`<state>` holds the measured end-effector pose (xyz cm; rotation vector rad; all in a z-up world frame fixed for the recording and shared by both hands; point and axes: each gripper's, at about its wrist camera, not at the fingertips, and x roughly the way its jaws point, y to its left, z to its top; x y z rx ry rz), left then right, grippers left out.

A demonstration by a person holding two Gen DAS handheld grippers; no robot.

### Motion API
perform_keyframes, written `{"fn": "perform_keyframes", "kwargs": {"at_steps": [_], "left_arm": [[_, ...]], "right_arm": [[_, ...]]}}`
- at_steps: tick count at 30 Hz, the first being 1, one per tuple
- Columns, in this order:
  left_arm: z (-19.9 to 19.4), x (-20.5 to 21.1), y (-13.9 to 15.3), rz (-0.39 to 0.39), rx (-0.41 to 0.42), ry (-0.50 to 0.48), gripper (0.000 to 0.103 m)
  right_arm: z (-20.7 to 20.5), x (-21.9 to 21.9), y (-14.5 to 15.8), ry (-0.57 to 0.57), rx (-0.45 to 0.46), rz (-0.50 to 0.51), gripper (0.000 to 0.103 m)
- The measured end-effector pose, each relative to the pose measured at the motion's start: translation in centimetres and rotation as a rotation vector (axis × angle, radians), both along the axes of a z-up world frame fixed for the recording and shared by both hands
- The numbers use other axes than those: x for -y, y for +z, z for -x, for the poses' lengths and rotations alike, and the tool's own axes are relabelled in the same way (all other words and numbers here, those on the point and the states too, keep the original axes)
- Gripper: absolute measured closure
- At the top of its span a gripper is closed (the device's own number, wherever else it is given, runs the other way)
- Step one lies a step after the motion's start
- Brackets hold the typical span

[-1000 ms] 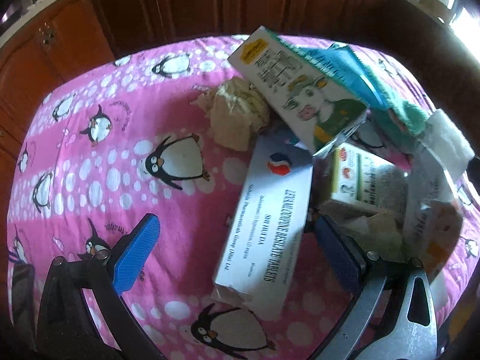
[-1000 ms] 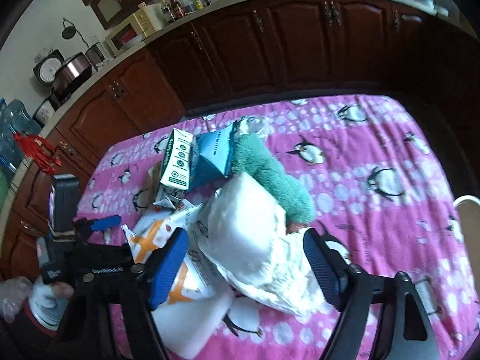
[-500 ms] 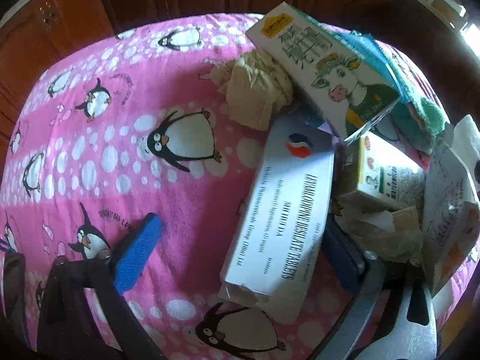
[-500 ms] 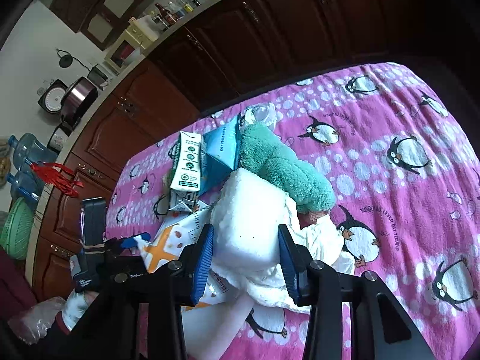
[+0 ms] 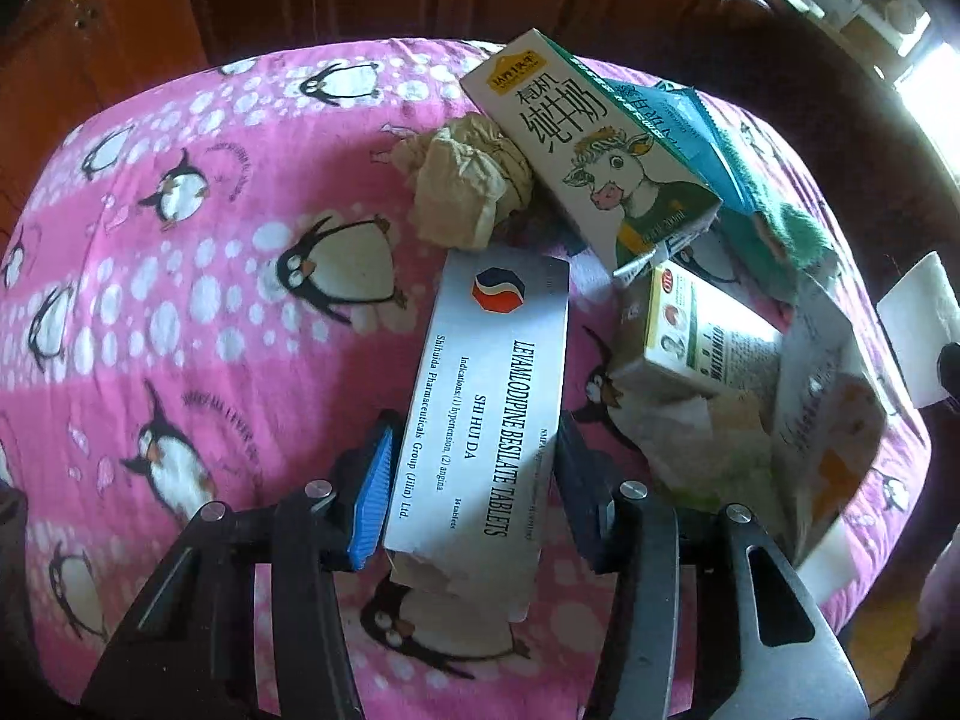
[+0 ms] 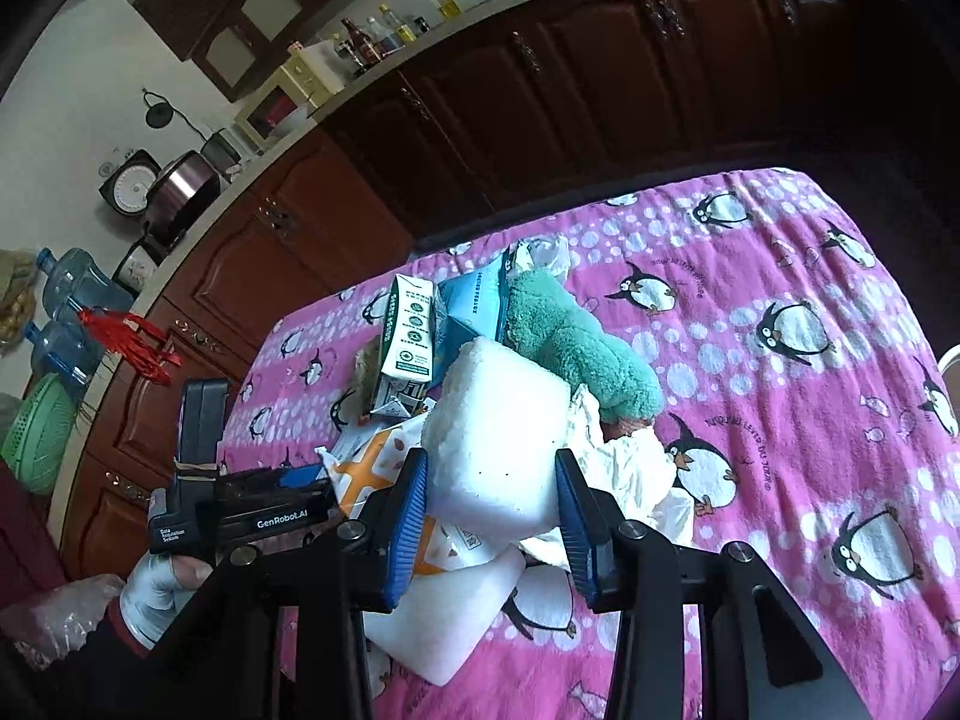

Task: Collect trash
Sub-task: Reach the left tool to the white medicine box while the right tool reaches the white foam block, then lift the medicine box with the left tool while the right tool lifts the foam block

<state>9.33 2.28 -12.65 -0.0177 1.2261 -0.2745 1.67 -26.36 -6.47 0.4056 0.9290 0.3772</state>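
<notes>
- The left hand-held gripper [image 5: 474, 492] has a grey pill box [image 5: 486, 414] between its blue pads [image 5: 373, 498]. Its jaws are closing in, and both pads look right against the sides of the box.
- Only the left view shows the words on the pill box, a crumpled tan paper [image 5: 468, 186] past it, and a milk carton [image 5: 594, 150] with a cow on it.
- The same view shows a small green and white box [image 5: 702, 336] to the right, just beside the pill box.
- The right hand-held gripper [image 6: 489, 516] squeezes a white foam block [image 6: 498, 450] between its pads, near the front of the heap.
- Only the right view shows the left tool from the side, held by a gloved hand [image 6: 153, 588] low on the left.
- It also shows a green fuzzy cloth [image 6: 576, 348] behind the block, and a blue box [image 6: 474, 306] beside the carton [image 6: 411, 330].
- All the trash sits in one heap on the pink penguin cloth [image 6: 780, 396] over the tabletop.
- In the right view, the cloth to the right of the heap is bare out to its edge. In the left view, it is bare to the left.
- Farther back stand brown cupboards [image 6: 540, 96]. Bottles [image 6: 384, 30] stand on the counter above them.
</notes>
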Motion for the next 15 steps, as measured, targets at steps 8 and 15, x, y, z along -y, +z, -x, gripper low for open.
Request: {"fn": "perform_keyframes", "kwargs": {"at_steps": [8,15], "left_arm": [[3.5,-0.9,5.2,0.0,0.094,-0.025,0.055],[5.9,2.3,10.9,0.036,0.193,-0.111,0.055]], "right_arm": [[2.0,1.2,2.2,-0.013,0.062,0.018,0.064],[4.0,5.2,3.6,-0.098,0.091,0.043,0.064]]}}
